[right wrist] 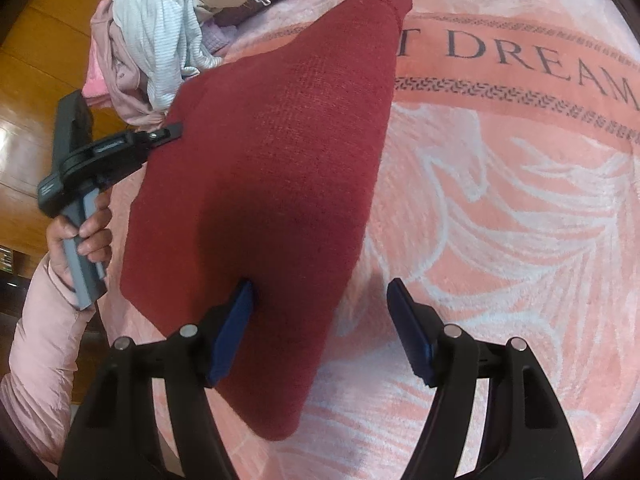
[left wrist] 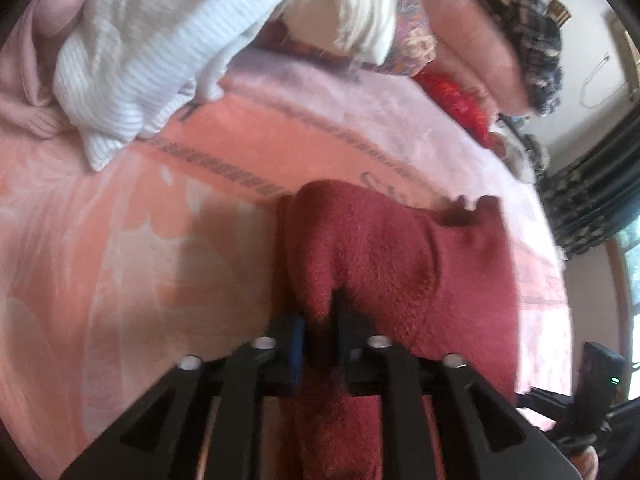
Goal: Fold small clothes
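Note:
A dark red knitted garment (right wrist: 280,152) lies spread on the pink blanket (right wrist: 500,200). My left gripper (left wrist: 320,312) is shut on a bunched edge of the red garment (left wrist: 380,248). It also shows in the right wrist view (right wrist: 172,130), pinching the garment's left edge. My right gripper (right wrist: 320,308) is open above the garment's near end. Its left finger (right wrist: 236,320) is over the cloth and its right finger (right wrist: 408,328) is over the blanket.
A pile of clothes with a white ribbed top (left wrist: 152,52) and pink pieces (right wrist: 120,80) lies at the blanket's far side. Pillows and a red cushion (left wrist: 460,96) lie beyond. Wooden floor (right wrist: 36,60) shows past the bed's left edge.

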A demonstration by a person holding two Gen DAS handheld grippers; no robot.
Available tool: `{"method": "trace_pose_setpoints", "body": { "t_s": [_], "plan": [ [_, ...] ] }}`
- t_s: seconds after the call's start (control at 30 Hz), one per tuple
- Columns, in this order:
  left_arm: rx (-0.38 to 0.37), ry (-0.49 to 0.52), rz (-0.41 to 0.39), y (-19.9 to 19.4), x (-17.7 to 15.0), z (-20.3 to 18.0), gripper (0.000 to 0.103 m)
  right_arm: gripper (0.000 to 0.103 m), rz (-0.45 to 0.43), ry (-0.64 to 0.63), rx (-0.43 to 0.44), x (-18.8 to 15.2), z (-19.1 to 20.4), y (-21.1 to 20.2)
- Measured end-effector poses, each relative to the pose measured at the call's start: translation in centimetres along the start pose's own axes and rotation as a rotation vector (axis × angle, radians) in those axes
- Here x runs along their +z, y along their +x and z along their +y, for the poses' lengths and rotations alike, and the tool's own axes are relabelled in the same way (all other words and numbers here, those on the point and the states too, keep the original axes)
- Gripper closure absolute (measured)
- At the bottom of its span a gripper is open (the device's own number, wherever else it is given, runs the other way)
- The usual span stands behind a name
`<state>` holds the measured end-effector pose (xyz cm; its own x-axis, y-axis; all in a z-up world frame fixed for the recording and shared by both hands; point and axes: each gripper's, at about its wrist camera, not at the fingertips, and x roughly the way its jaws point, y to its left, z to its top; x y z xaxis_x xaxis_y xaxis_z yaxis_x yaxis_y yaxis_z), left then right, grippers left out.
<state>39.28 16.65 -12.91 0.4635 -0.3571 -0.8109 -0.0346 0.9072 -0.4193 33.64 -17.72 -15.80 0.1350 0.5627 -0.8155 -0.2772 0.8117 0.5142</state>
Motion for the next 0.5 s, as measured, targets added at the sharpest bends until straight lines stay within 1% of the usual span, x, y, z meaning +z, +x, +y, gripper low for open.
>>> {"method": "trace_pose_setpoints", "body": {
  "t_s": [0.07,0.1,0.13,0.17,0.2,0.27,0.43,0.5],
  "plan": [
    [-0.033,-0.016,0.007,-0.9,-0.5,0.0,0.053,0.034,-0.017,0.019,0.016,0.6,0.1,-0.3],
    [-0.065,-0.022,0.014,-1.5,-1.0,0.1,0.047,0.033,-0.023,0.030,0.034,0.8,0.0,-0.5],
    [-0.089,-0.026,0.026,-2.1,-1.4,0.2,0.034,0.030,-0.029,0.040,0.056,1.0,0.0,-0.8],
    [-0.110,-0.030,0.041,-2.4,-1.9,0.4,0.029,0.029,-0.033,0.042,0.064,1.2,0.0,-0.9],
    [-0.133,-0.026,0.058,-2.7,-2.4,0.5,0.029,0.029,-0.035,0.042,0.058,1.4,0.1,-1.0],
    [-0.134,-0.023,0.094,-2.7,-3.0,0.6,0.023,0.027,-0.036,0.038,0.035,2.0,0.4,-0.8],
    [-0.133,0.002,0.167,-0.9,-3.7,0.0,0.023,0.021,-0.018,0.054,0.038,3.4,0.8,0.2],
    [-0.142,0.002,0.183,0.2,-3.5,-0.4,0.023,0.021,-0.011,0.064,0.038,3.5,0.2,0.2]
  ]
}}
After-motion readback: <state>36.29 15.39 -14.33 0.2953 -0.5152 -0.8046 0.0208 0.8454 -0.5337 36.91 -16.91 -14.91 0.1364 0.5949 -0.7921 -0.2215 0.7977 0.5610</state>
